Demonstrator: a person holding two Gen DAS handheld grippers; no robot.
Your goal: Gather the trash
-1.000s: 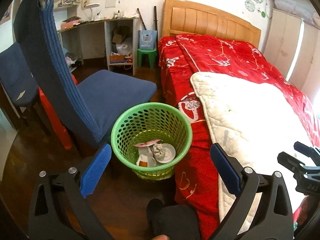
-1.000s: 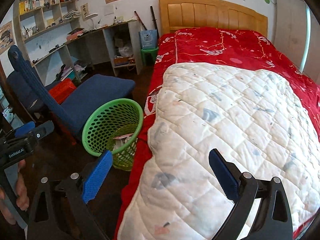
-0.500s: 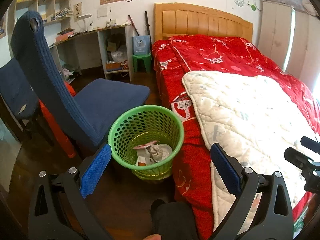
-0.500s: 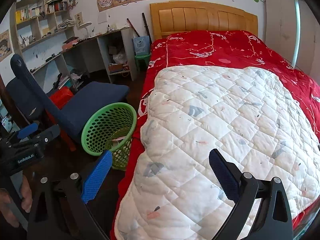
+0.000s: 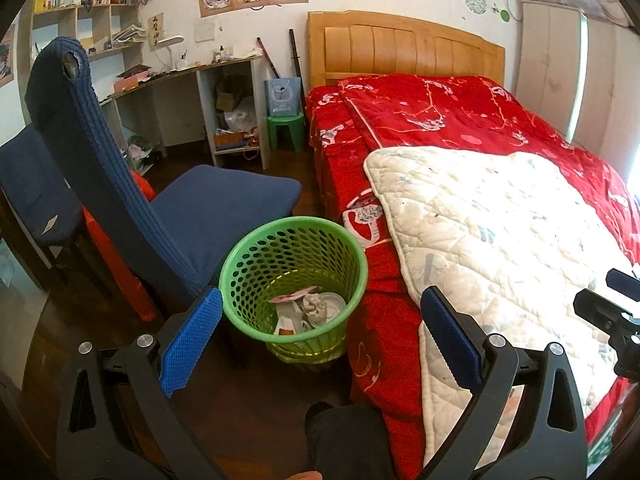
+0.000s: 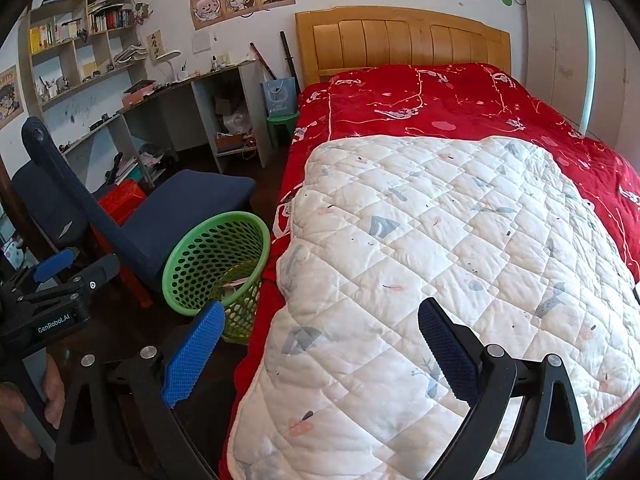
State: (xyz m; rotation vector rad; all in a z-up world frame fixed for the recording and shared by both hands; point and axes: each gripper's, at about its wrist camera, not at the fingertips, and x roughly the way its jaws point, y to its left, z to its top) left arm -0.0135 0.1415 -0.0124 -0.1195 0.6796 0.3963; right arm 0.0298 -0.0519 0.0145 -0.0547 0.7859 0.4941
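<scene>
Tools, left (image 5: 320, 338) and right (image 6: 318, 346), gape empty; green basket (image 5: 294, 280) touches the bed's edge (image 5: 372, 264).

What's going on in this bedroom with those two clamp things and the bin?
A person is tidying up with a handheld two-finger gripper in each hand. Both the left gripper and the right gripper are open and hold nothing. The round green plastic mesh wastebasket stands on the floor between the blue fabric chair and the red-covered bed, with crumpled paper and wrappers inside. No loose trash shows on the white quilt.
</scene>
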